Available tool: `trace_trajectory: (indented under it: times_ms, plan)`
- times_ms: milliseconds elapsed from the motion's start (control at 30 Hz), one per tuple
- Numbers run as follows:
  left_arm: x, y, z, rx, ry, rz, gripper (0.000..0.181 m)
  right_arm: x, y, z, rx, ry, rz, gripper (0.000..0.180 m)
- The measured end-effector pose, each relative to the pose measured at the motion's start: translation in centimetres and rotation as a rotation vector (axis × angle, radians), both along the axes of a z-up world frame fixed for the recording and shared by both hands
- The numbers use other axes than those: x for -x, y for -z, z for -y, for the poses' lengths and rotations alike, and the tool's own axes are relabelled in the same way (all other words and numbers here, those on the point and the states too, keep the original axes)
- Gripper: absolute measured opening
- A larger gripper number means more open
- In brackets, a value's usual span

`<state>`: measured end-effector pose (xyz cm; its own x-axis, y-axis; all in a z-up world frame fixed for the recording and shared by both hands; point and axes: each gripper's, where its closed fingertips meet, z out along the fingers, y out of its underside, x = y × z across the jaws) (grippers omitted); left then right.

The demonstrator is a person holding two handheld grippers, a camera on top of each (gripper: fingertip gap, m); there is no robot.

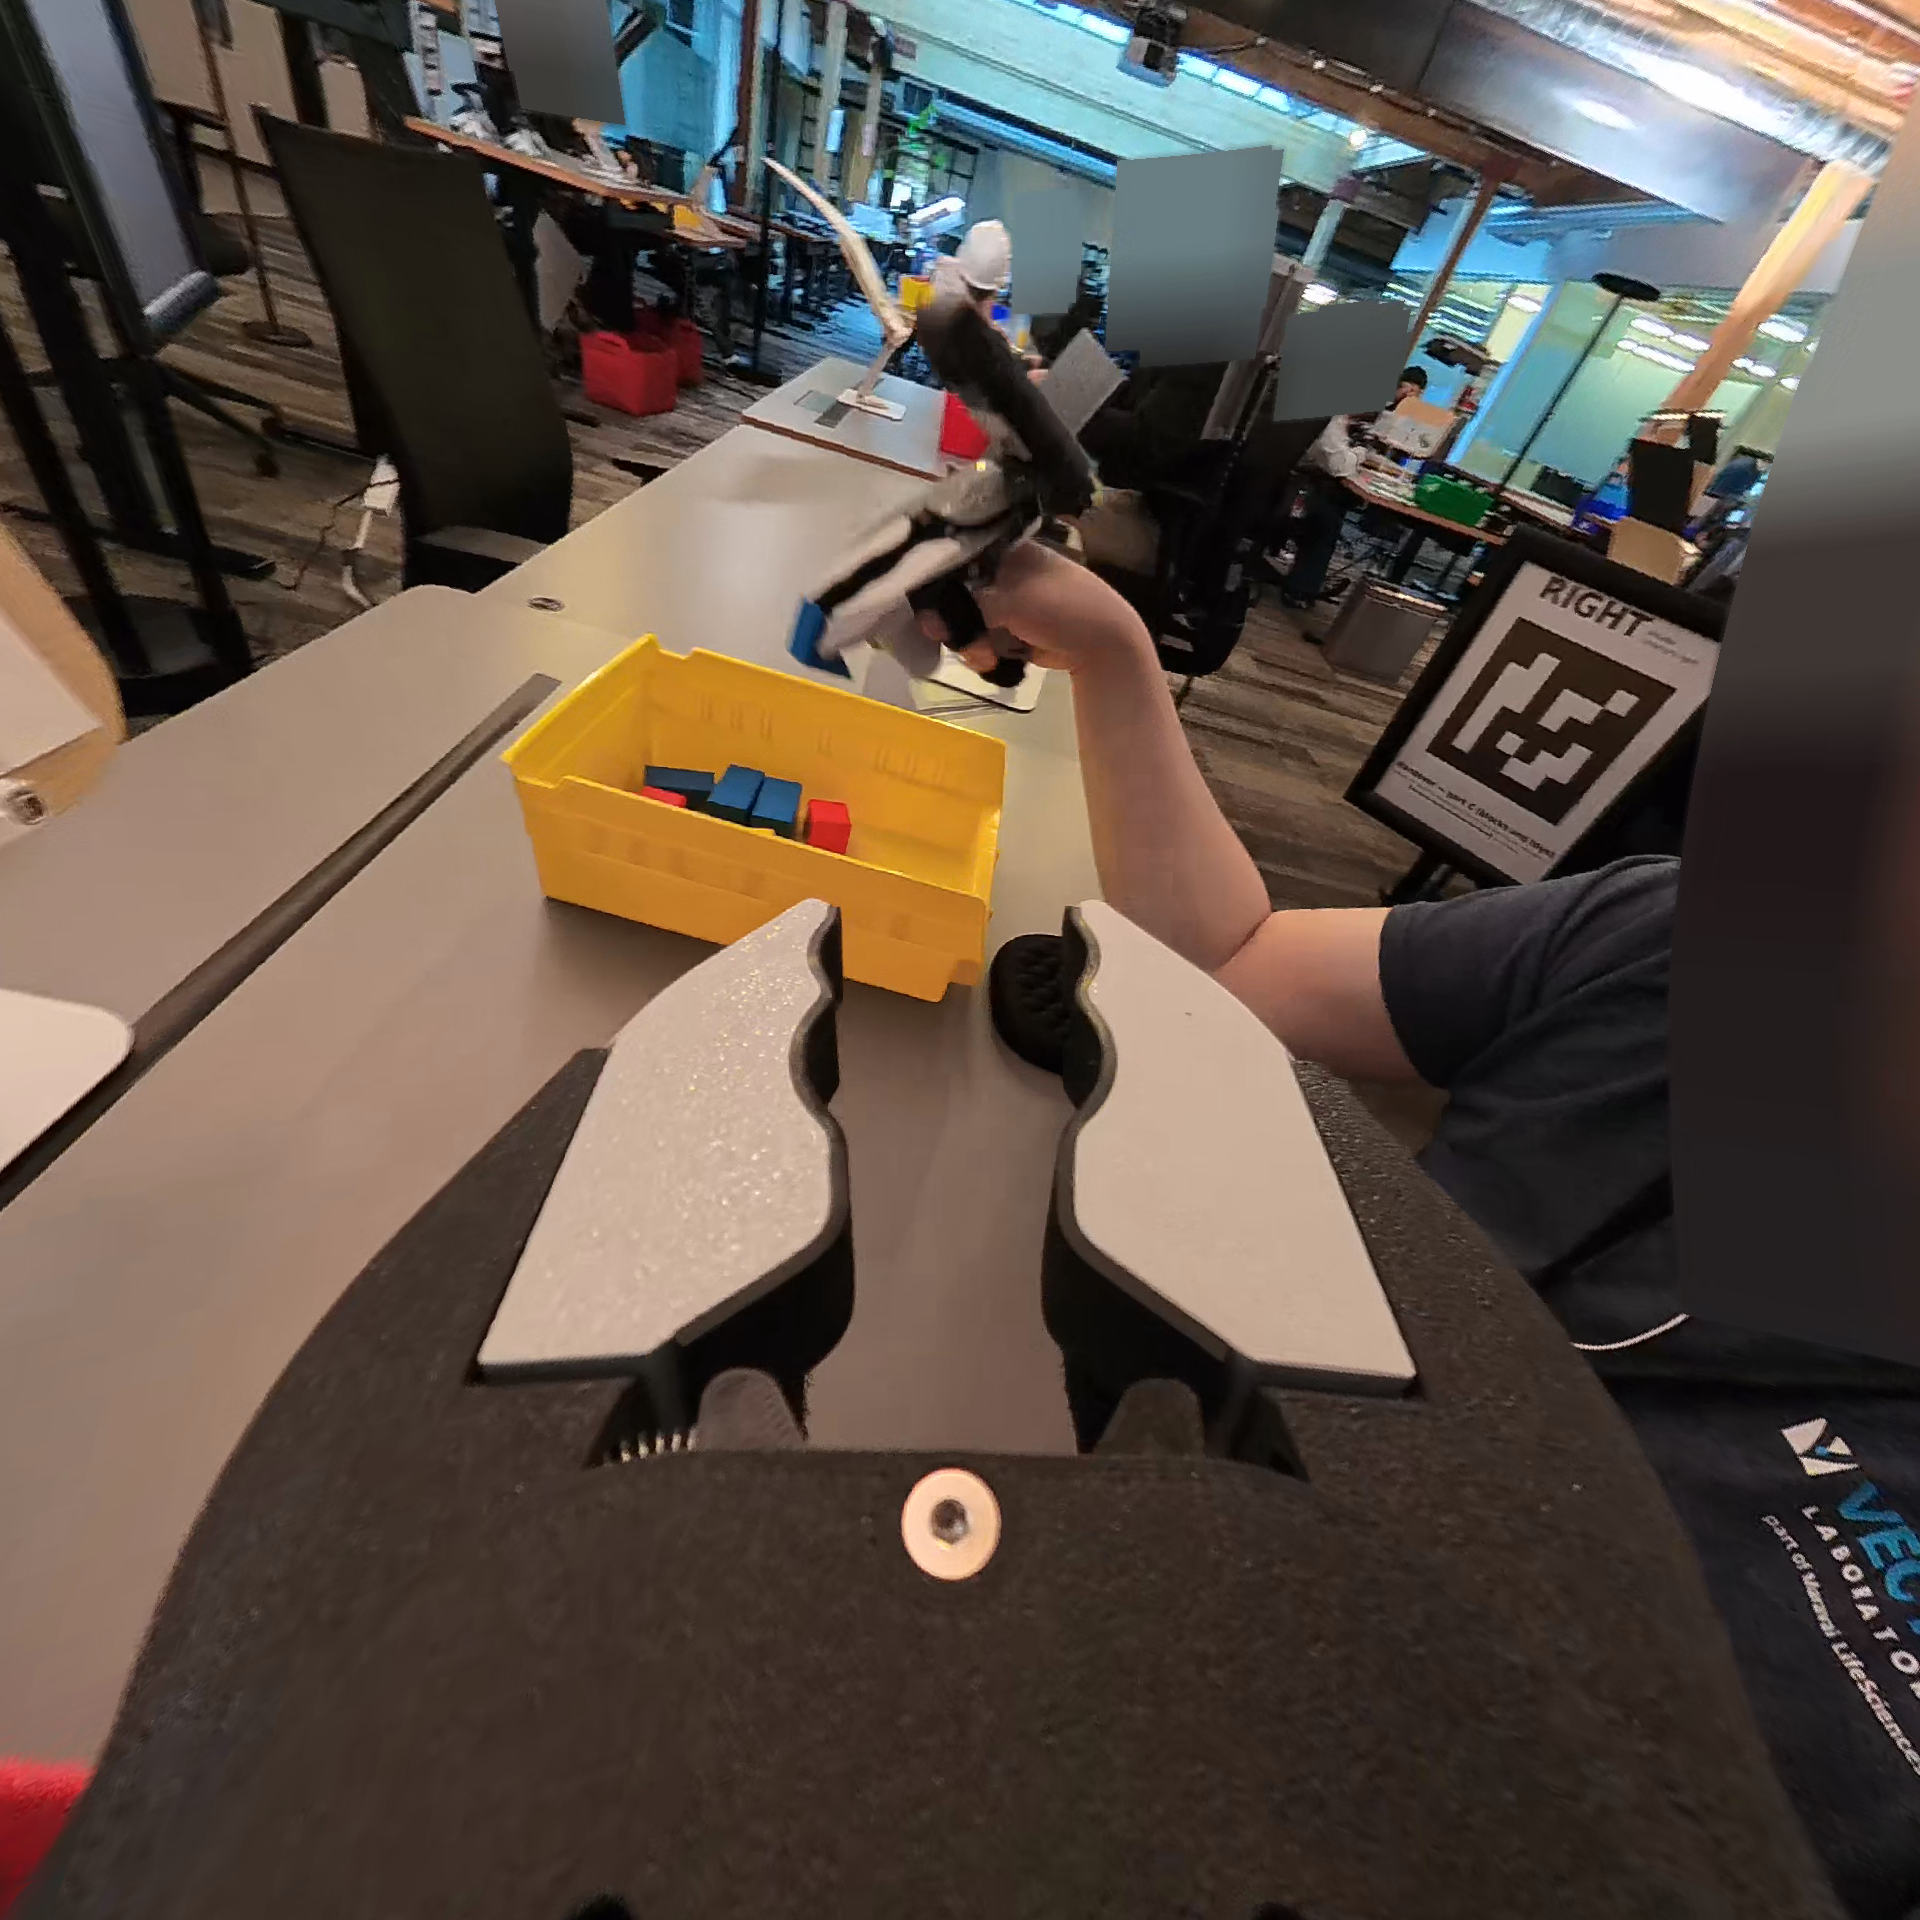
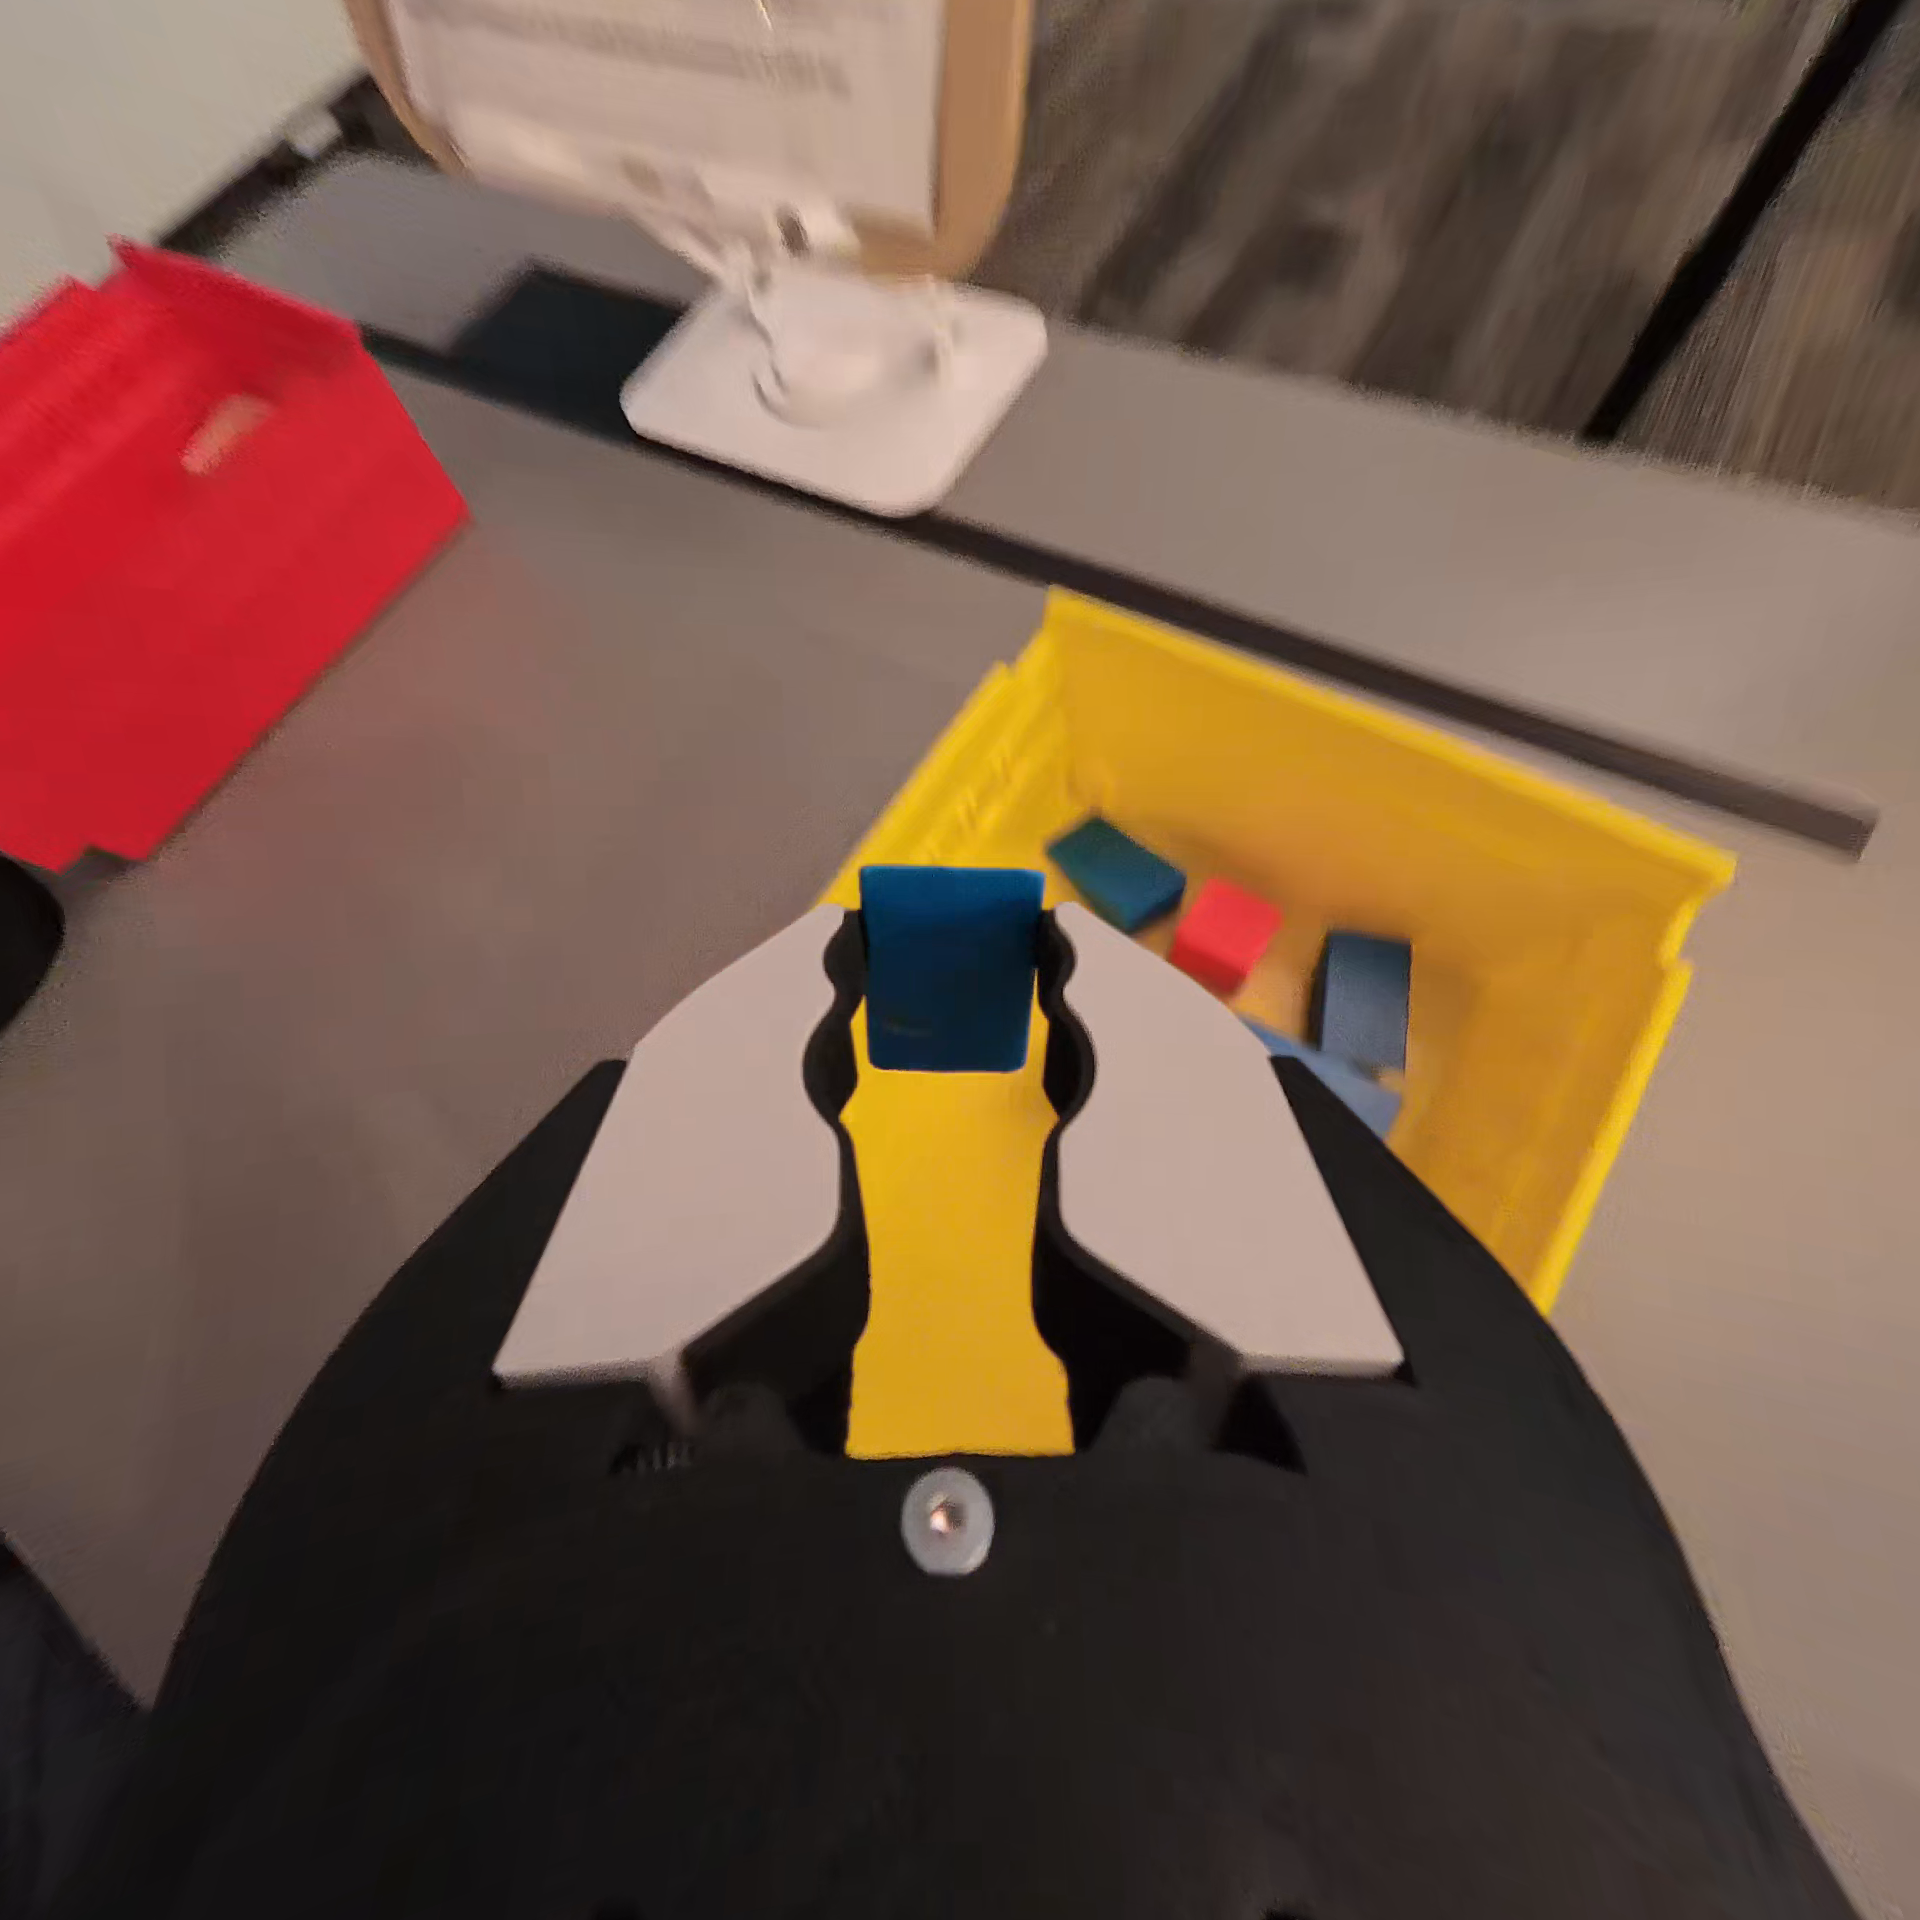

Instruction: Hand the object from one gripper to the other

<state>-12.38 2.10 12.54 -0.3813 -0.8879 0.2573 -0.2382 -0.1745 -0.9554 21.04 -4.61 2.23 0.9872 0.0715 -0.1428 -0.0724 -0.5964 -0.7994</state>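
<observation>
My right gripper is shut on a blue block and holds it above the near rim of a yellow bin. In the left wrist view that right gripper is raised above the far side of the yellow bin, with the blue block at its tips. My left gripper is open and empty, low over the grey table, just in front of the bin. Inside the bin lie several blue blocks and red blocks.
A red bin stands at the left of the table. A white stand base with a card sits behind the bin. A black round pad lies by the bin's right corner. A framed marker sign stands off the table's right edge.
</observation>
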Motion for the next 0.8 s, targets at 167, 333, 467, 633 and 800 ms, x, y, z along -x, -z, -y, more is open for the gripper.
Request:
trace_trajectory:
  times_ms: [167,333,467,633,800]
  plan:
    - [0.7,-0.5,-0.6,0.005,-0.02,0.017,0.038,-2.3,6.9,0.8,0.272,0.002,0.016,0.033]
    - [0.9,-0.6,-1.0,0.014,-0.031,0.022,0.038,-0.6,11.0,-0.8,0.349,-0.176,0.037,0.033]
    - [1.1,-0.8,-1.0,0.012,-0.034,0.032,0.037,-0.3,12.2,-3.0,0.348,-0.113,-0.059,0.033]
    - [1.2,-0.9,-1.2,0.016,-0.04,0.034,0.036,-0.3,12.8,-5.7,0.335,0.048,-0.174,0.033]
    - [1.4,-1.2,-1.1,0.014,-0.036,0.046,0.036,-0.3,14.1,-6.4,0.375,0.1,-0.153,0.033]
